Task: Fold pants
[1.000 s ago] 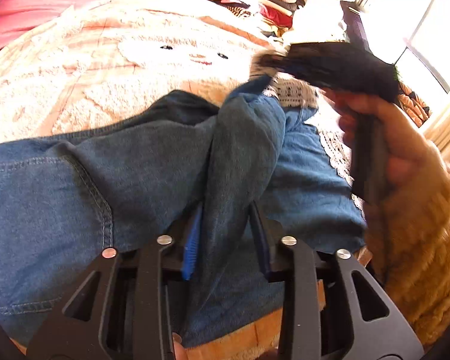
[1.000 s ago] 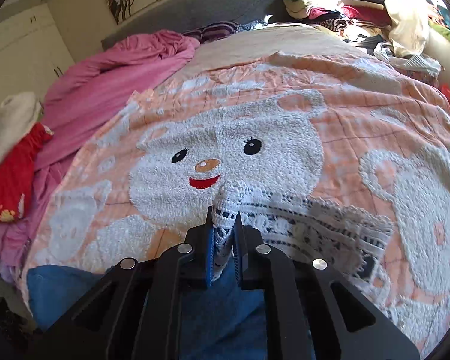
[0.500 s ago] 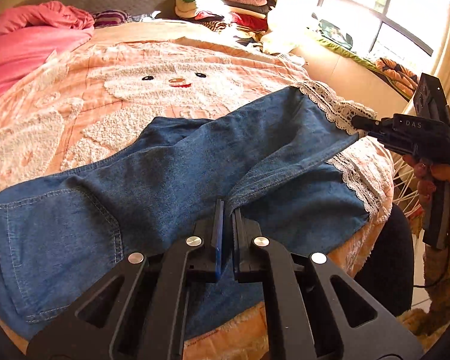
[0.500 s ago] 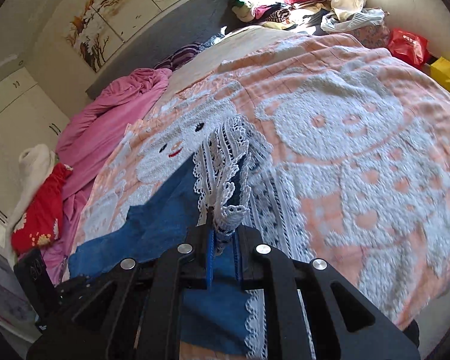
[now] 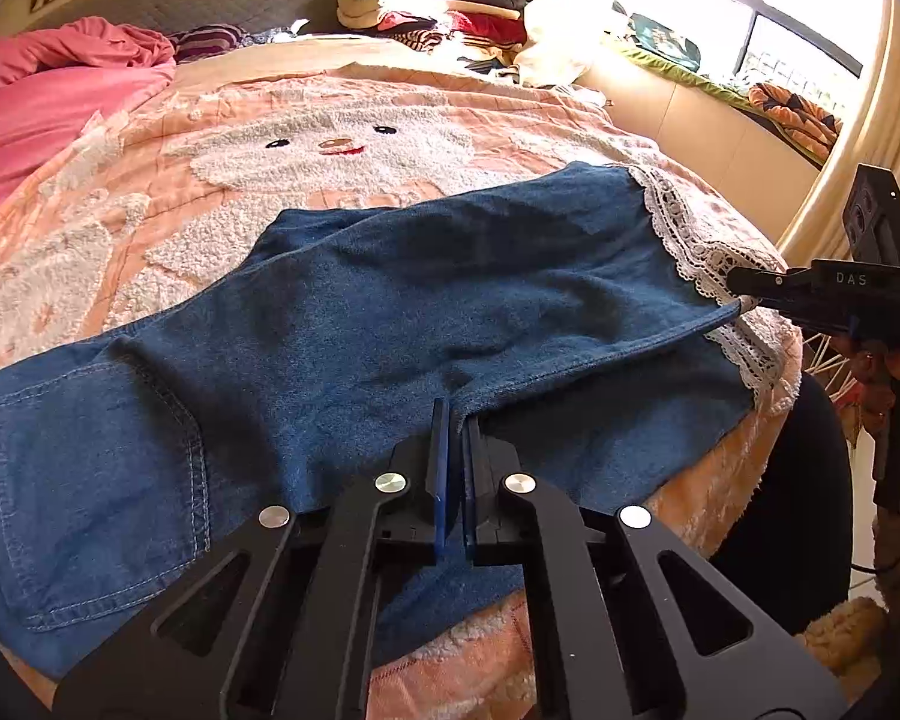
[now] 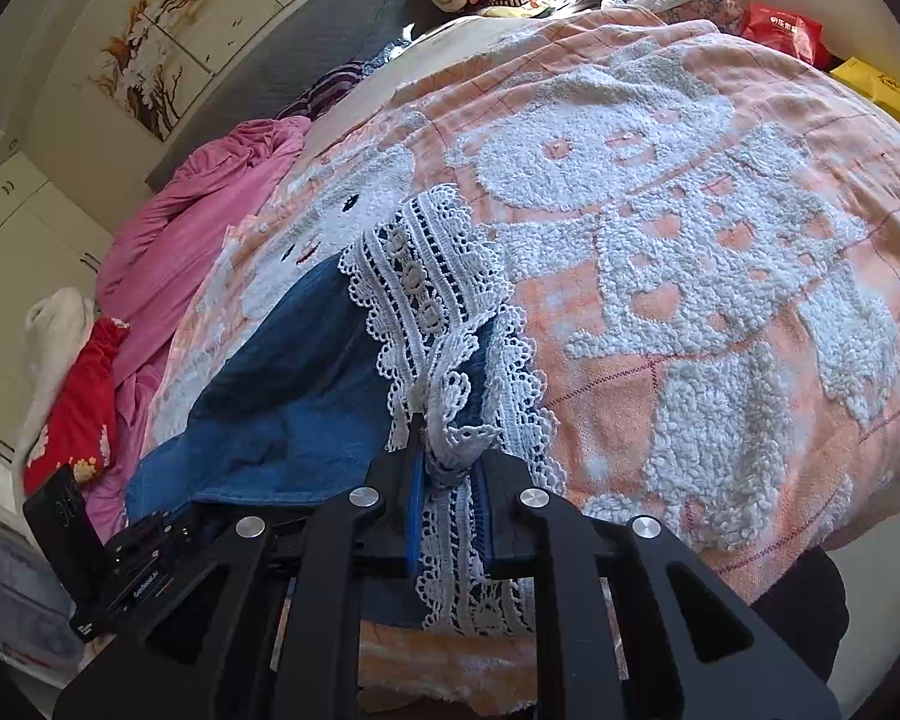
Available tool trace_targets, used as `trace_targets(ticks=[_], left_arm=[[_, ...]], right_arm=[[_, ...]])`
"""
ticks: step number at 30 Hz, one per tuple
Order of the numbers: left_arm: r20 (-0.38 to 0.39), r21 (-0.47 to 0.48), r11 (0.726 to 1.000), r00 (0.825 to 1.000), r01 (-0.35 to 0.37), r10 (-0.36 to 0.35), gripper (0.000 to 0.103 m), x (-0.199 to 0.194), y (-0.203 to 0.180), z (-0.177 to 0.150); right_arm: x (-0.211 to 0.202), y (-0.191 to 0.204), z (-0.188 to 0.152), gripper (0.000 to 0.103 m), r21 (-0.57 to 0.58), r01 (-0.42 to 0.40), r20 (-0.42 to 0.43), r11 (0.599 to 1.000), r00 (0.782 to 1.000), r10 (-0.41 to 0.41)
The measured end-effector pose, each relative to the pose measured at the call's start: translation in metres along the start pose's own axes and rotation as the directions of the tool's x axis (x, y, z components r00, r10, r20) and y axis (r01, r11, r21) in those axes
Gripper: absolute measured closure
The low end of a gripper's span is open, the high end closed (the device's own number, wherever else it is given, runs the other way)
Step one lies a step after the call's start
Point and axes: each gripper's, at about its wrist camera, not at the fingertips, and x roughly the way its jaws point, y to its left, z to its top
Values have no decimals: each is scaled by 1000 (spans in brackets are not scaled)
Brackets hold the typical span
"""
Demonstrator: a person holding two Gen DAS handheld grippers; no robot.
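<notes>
At the far left of the left wrist view a pink quilt (image 5: 36, 102) lies bunched on the bed, and beside it a peach blanket (image 5: 168, 180) with white fleecy bear figures covers the mattress. The denim pants (image 5: 342, 324) are spread across the near part of this blanket, the back pocket (image 5: 90, 480) at the left, the legs running to the right, one leg laid over the other. At the bottom centre the left gripper (image 5: 455, 420) has its fingers (image 5: 439, 456) pressed together on the near edge of the upper leg, pinching a thin fold of denim. Further right both legs end in a white lace hem (image 5: 684, 240) near the bed's right edge. There the right gripper (image 5: 741, 285) is clamped on the lace at the near corner of the upper leg's hem, with a hand (image 5: 894, 360) around its handle. In the right wrist view the lace sits bunched between the closed blue pads (image 6: 415, 480), and the hem lies on the blanket. Behind, piled clothes (image 5: 438, 6) sit at the head of the bed, and a window (image 5: 768, 12) lights the right side.
</notes>
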Motion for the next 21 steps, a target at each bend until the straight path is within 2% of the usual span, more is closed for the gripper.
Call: trace_targets(ticks=[6, 15, 21], left_arm=[[47, 55, 998, 999, 15, -17, 103, -33, -9, -5], [-43, 60, 998, 999, 7, -4, 103, -14, -11, -31], [-33, 58, 998, 999, 15, -14, 103, -17, -11, -32]], right_arm=[[-15, 7, -11, 89, -52, -7, -15, 999, 1000, 6], [-7, -3, -35, 89, -66, 43, -86, 997, 995, -48], [-25, -2, -35, 77, -88, 47, -74, 995, 996, -54]])
